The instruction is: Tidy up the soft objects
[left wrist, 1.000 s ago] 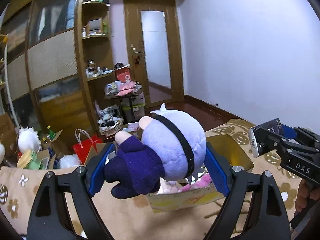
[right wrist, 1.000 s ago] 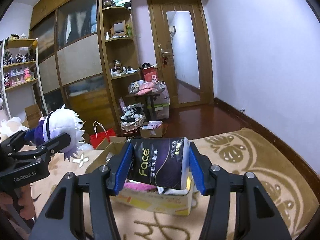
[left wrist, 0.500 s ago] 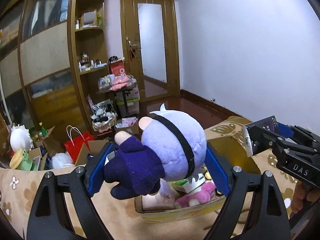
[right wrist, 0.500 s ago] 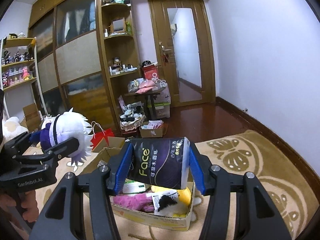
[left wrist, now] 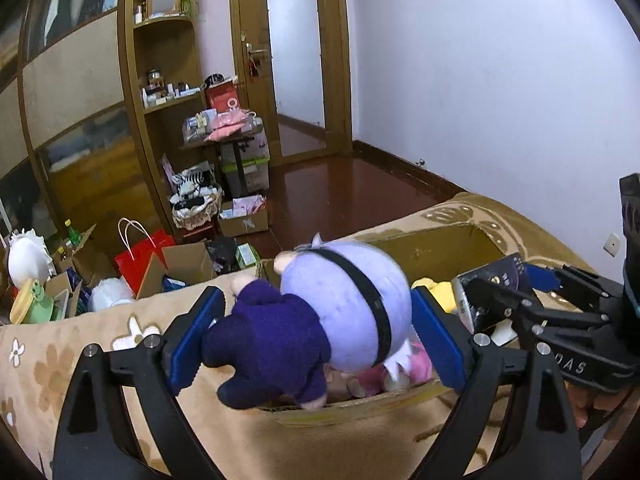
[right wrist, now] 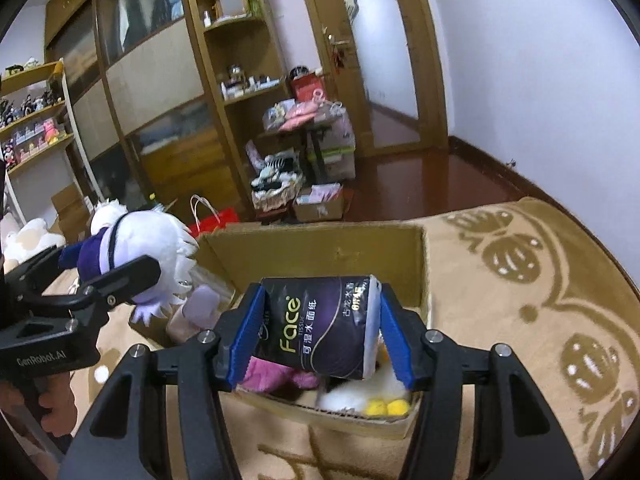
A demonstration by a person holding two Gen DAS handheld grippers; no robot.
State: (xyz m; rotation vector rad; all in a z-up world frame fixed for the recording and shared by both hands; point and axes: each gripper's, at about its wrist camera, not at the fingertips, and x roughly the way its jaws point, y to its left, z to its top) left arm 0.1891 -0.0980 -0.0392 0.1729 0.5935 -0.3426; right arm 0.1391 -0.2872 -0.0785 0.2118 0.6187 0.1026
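Left gripper [left wrist: 316,336] clamped on plush doll [left wrist: 320,320], held over cardboard box [left wrist: 432,240]. Right gripper [right wrist: 320,340] clamped on tissue pack [right wrist: 320,328], above same box on patterned blanket [right wrist: 540,280].

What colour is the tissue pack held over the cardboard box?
The tissue pack is dark purple-black with gold "Face" lettering, clearest in the right wrist view.

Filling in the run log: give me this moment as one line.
left tongs: shut on purple plush doll | right tongs: shut on dark tissue pack | both over open cardboard box
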